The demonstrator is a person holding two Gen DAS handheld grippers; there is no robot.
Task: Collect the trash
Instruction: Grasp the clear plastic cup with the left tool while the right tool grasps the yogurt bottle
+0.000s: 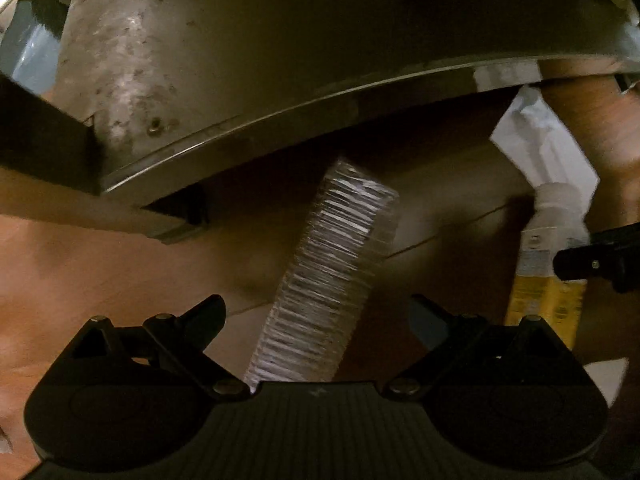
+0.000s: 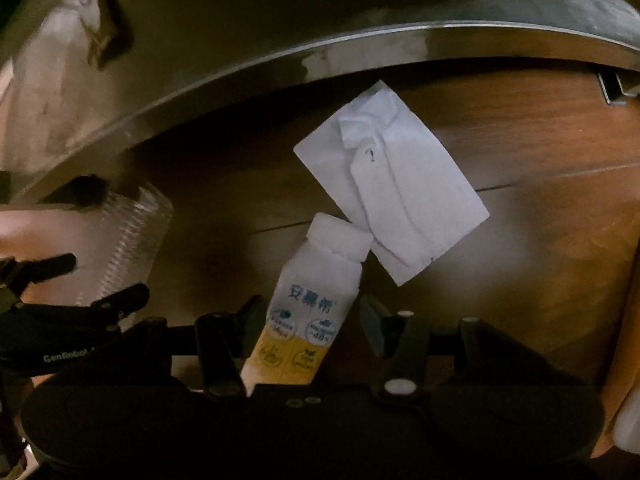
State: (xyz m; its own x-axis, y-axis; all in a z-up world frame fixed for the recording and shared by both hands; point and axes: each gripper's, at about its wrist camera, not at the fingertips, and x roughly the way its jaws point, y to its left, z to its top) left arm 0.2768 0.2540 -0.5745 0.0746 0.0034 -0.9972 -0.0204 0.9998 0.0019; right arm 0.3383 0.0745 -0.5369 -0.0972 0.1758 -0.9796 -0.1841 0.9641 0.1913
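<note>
The left tongs (image 1: 318,320) stood open around a stack of clear plastic cups (image 1: 332,272) lying on the wooden floor (image 1: 100,280). The right tongs (image 2: 310,326) stood open astride a white-and-yellow drink bottle (image 2: 308,312), its cap touching a white paper sheet (image 2: 396,184) just ahead, below a metal bin (image 2: 200,40).

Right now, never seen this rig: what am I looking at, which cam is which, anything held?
No robot: a person carries a hand-held gripper in each hand, each with a fisheye camera looking along its fingers. In the left view, the left hand-held gripper is open around a stack of clear plastic cups. In the right view, the right hand-held gripper is open around a white and yellow bottle. Neither is clamped. A crumpled white paper lies on the wooden floor, below a metal edge.
</note>
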